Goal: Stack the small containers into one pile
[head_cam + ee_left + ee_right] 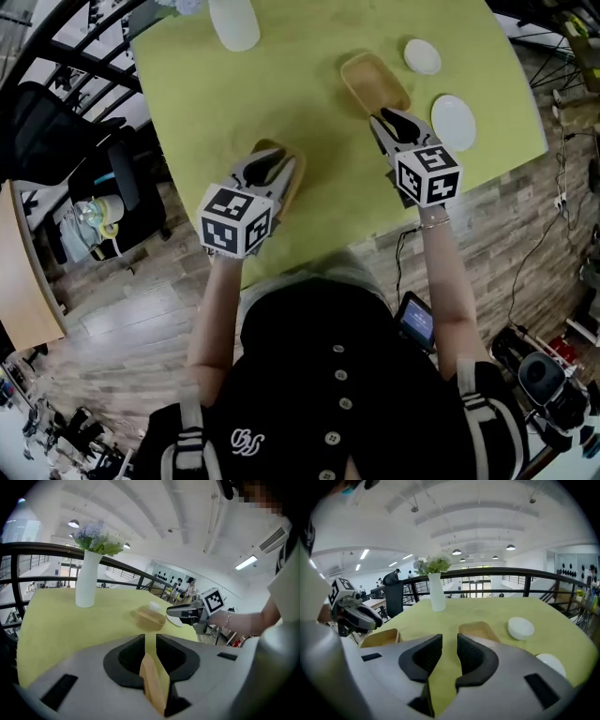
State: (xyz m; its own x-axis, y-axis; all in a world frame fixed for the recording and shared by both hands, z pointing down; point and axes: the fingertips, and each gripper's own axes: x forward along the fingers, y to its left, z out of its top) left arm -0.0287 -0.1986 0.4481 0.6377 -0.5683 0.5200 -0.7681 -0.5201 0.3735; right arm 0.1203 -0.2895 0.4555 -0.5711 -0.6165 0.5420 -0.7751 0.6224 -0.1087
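Note:
Two tan rectangular containers are on the green table (225,103). One container (375,82) sits open side up near the far middle; it also shows in the left gripper view (150,617) and in the right gripper view (480,631). My left gripper (272,164) is shut on the wall of the second container (291,183), whose tan edge runs between the jaws (152,681); that container is also in the right gripper view (379,638). My right gripper (391,116) hangs open just in front of the far container with nothing between its fingers (426,656).
A tall white vase (234,23) with flowers stands at the table's far side. A small white bowl (423,55) and a white plate (454,122) lie right of the far container. A black railing (47,550) runs behind the table. The table's near edge is by my body.

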